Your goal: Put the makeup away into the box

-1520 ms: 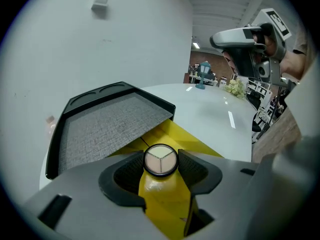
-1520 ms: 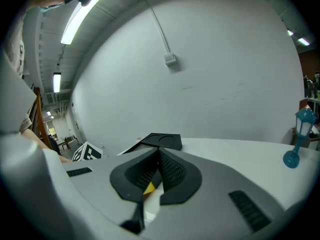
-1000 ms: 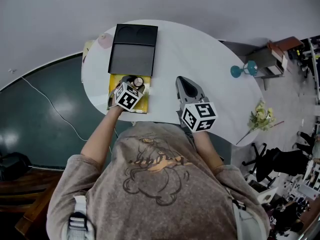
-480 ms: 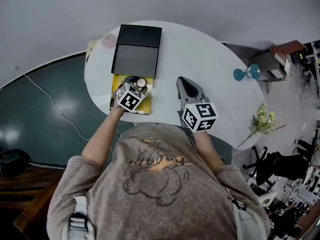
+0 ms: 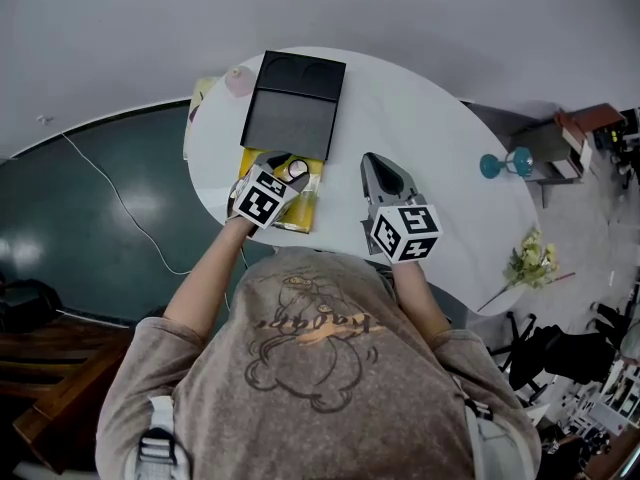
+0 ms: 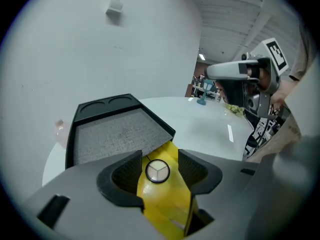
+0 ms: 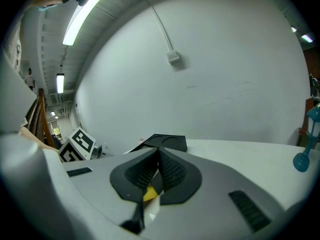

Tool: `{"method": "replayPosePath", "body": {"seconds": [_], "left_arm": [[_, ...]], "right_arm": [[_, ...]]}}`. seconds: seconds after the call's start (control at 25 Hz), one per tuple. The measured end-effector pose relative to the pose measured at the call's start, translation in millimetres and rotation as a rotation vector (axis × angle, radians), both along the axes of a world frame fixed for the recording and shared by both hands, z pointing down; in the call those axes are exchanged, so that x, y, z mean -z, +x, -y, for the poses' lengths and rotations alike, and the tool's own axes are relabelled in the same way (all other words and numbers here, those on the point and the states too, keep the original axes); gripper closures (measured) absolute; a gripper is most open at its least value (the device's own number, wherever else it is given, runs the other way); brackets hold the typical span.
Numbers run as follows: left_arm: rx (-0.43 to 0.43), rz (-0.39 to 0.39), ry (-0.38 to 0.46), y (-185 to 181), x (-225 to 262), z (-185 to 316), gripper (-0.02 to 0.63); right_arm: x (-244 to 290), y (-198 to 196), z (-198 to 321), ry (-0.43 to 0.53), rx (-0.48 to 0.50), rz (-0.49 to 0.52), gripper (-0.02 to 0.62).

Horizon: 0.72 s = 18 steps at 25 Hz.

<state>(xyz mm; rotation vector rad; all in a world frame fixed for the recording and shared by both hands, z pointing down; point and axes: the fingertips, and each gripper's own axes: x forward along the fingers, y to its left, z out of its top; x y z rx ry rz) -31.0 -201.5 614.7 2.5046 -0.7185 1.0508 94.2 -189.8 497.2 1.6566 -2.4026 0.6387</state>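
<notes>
An open black box (image 5: 290,116) with a grey foam tray lies at the far side of the white table (image 5: 430,148); its lid (image 5: 305,73) has two round recesses. Just in front of it lies a flat yellow case (image 5: 300,211). My left gripper (image 5: 290,166) hangs over the yellow case, shut on a small round makeup jar (image 5: 297,171) with a black rim and a white top. The left gripper view shows the jar (image 6: 157,171) between the pads, above the yellow case (image 6: 167,204), with the box (image 6: 117,131) beyond. My right gripper (image 5: 380,171) is shut and holds nothing, pads together (image 7: 159,160).
A pink thing (image 5: 238,81) sits at the table's far left corner. A teal stand (image 5: 505,161) and a bunch of flowers (image 5: 530,260) are past the table's right edge. The table curves close to the person's body. Dark floor lies to the left.
My left gripper has risen a little off the yellow case with the jar still in it. The right gripper has stayed where it was.
</notes>
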Motion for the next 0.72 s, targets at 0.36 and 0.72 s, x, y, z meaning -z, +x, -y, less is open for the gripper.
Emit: {"method": "replayPosePath", "body": {"seconds": [0.36,0.72], "left_arm": [[0.132,-0.177,0.103,-17,79,22,0.371],[0.247,-0.306,0.174,-47,132,34,0.371]], "right_arm": [[5,-19,8,0.013,0.056,-0.005,0.592],[14,-36,12,0.039,0.107,-0.02,0.592]]}}
